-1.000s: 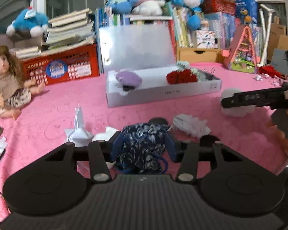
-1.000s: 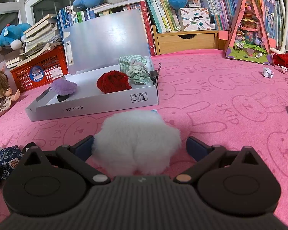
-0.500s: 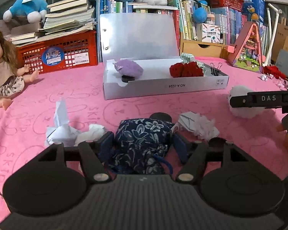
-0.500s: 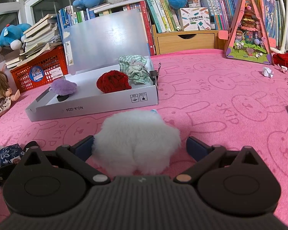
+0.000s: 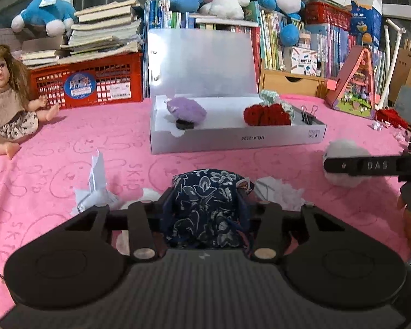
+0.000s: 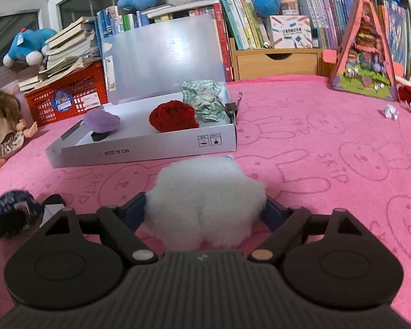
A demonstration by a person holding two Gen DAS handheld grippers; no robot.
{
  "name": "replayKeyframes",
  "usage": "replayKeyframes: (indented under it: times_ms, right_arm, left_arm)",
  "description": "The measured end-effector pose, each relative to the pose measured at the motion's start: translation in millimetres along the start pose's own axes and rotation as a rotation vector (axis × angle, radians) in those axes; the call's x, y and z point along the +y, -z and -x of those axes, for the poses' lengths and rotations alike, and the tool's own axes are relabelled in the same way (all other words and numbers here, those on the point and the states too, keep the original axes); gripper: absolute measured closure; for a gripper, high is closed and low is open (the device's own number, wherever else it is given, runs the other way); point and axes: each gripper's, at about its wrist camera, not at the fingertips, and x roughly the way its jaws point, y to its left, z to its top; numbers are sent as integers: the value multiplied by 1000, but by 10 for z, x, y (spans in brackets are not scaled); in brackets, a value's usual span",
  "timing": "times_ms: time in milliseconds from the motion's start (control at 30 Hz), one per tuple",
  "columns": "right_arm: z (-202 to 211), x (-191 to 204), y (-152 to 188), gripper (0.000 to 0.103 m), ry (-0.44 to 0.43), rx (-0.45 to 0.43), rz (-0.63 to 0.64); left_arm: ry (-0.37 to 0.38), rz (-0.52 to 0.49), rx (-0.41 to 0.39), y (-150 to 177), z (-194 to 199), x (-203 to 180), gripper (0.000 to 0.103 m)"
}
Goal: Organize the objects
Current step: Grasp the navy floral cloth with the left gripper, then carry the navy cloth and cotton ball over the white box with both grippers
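left gripper [image 5: 205, 205]: fingers pressed in on both sides of the navy floral pouch [image 5: 207, 208], gripping it above the pink cloth [image 5: 68, 137].
right gripper [image 6: 205, 213]: fingers closed against the white fluffy ball [image 6: 205, 200], pinching it from both sides.
white box [image 5: 238, 139]: lid standing open, resting on the pink cloth beyond both grippers.
box contents: purple pompom [image 5: 186, 111] at the left end, red knitted piece [image 5: 265, 115] toward the right, green checked cloth [image 6: 204, 100] behind it, binder clip [image 5: 308, 116] at the right end.
crumpled paper [image 5: 96, 189]: on the cloth, just left of the left gripper.
doll [image 5: 5, 98]: sitting at the far left.
red crate [image 5: 87, 82]: behind the box, books stacked on it.
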Motion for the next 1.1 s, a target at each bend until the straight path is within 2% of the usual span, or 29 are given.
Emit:
replayKeyframes:
  times_ms: [300, 667, 1100]
  right_arm:
    - [73, -33, -56, 23, -16, -19, -42]
    - [145, -69, -336, 24, -49, -55, -43]
    - [-91, -185, -1010, 24, -99, -52, -99]
  left_arm:
    - [5, 8, -28, -206, 102, -21, 51]
    - [13, 39, -30, -530, -22, 45, 51]
    - [24, 107, -50, -1082, -422, 206, 51]
